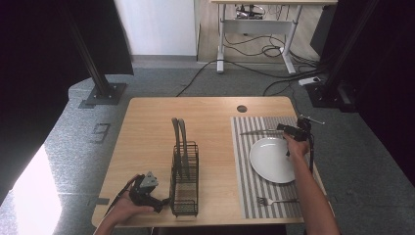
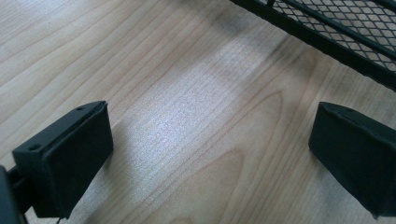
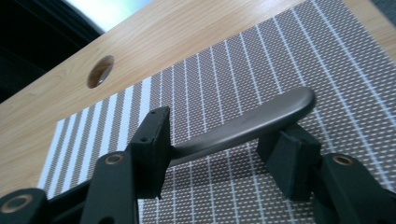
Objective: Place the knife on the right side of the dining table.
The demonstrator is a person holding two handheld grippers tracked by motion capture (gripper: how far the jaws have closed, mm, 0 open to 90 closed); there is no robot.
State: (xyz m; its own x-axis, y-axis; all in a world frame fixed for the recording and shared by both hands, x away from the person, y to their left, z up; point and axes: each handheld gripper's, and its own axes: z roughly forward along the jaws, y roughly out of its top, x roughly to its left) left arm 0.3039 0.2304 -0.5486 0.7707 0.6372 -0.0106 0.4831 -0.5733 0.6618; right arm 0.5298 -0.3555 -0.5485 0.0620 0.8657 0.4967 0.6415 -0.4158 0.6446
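The right gripper [image 3: 224,154] sits over the knife [image 3: 247,123] on the striped mat [image 3: 327,70], just past the plate [image 1: 270,159]. Its jaws stand apart around the handle and seem not to press it. If they lift now, the knife could slip. The left gripper [image 2: 210,154] rests open on the bench [image 2: 187,93].

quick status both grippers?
Left gripper: open, nothing between the pads, over bare table.
Right gripper: open, knife handle between the pads, no clamp visible.
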